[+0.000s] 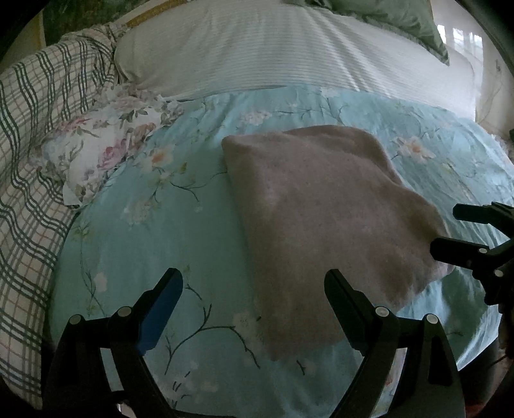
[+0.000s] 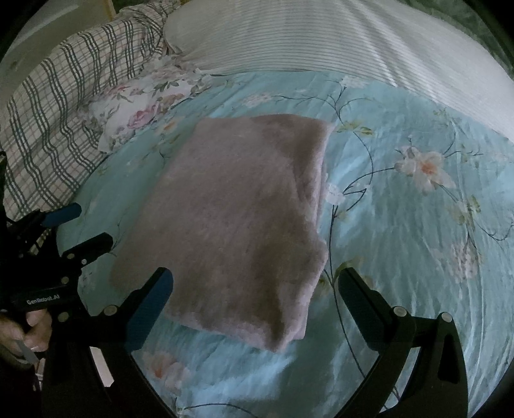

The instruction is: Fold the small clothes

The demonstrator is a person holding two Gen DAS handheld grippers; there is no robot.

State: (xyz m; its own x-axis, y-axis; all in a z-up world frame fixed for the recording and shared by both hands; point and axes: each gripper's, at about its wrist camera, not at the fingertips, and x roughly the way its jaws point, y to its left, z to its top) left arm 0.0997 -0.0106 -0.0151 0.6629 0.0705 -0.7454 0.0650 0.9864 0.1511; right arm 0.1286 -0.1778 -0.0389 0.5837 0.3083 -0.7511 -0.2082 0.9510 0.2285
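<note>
A pale pink fuzzy cloth lies folded into a rectangle on the light blue floral bedsheet; it also shows in the right wrist view. My left gripper is open and empty, above the cloth's near left edge. My right gripper is open and empty, above the cloth's near edge. The right gripper shows at the right edge of the left wrist view, close to the cloth's right side. The left gripper shows at the left edge of the right wrist view.
A white ribbed pillow lies at the back. A plaid blanket and a floral pillowcase lie at the left. A green pillow sits at the far right back.
</note>
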